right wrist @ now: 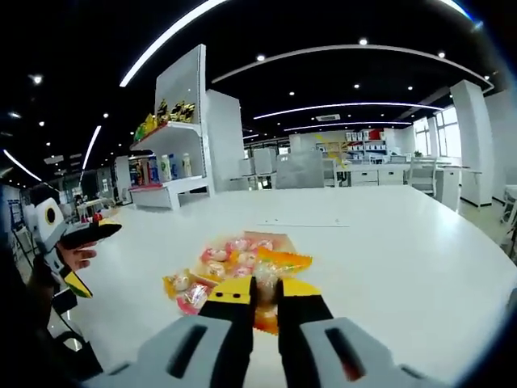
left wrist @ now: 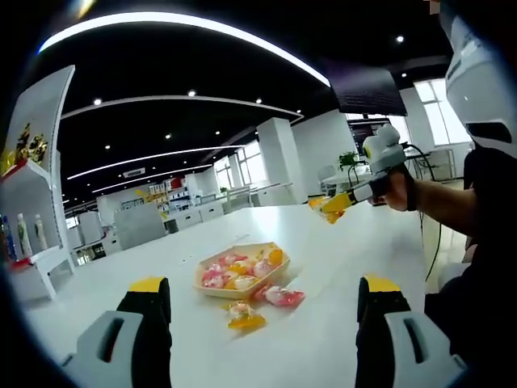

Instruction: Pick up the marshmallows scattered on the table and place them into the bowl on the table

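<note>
A shallow wooden bowl point(left wrist: 220, 292) holding several pink and orange wrapped marshmallows sits mid-table; its far rim shows in the right gripper view point(right wrist: 271, 237). Two loose marshmallows point(left wrist: 283, 297) point(left wrist: 245, 316) lie just in front of it, and more lie beside the bowl point(right wrist: 184, 284). My left gripper point(left wrist: 264, 286) is low over the table, short of the bowl, jaws wide apart and empty. In the right gripper view it appears at the left point(right wrist: 82, 257), held by a hand. My right gripper point(right wrist: 264, 293) is shut on a wrapped marshmallow point(right wrist: 264, 279) and hovers above the table's far right point(left wrist: 333, 207).
The white table point(left wrist: 355, 250) stretches wide around the bowl. A white shelf unit with bottles and packets point(right wrist: 171, 153) stands beyond the table's edge. A person's forearm point(left wrist: 440, 202) reaches in from the right. Desks and pillars fill the background.
</note>
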The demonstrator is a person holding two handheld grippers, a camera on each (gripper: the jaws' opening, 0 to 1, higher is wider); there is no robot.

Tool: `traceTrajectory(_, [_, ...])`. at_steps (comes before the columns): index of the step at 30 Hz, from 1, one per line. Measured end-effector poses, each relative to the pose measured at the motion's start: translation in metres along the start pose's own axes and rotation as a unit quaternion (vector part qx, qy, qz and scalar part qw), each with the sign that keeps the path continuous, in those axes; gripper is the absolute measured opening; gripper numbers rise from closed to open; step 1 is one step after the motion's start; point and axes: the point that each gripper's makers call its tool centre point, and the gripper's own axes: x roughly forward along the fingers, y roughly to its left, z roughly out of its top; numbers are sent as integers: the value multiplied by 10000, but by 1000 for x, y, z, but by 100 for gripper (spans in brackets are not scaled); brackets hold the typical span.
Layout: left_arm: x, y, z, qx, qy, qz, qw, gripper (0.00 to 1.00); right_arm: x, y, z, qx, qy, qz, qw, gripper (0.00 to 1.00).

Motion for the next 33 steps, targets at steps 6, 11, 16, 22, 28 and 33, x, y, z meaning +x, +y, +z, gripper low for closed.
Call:
traceTrajectory(6, [0,2,-2,42,28,8,10000,95,4,1,5,-30,-41,37,10000,8])
traceTrajectory(11, [2,2,-7,49,84,18,10000,95,12,3,9,-175,-30,1,9998,8])
traceTrajectory(16, [-3,-1,-5,156,81,9,9998,95,17,6,21,-250,-92,29,9996,8])
traceTrajectory(22, [-9,5,-5,96,47,123,9999,95,23,12,39,-615,-249,-65,9978,8])
traceTrajectory(28, [-16,6,-4,125,20,179,9998,95,42,13,44,-731,-199,-7,9971,8])
traceTrajectory(33, [-20,8,-4,97,52,259,9996,95,68,6,43,-879,-148,-92,9960,8])
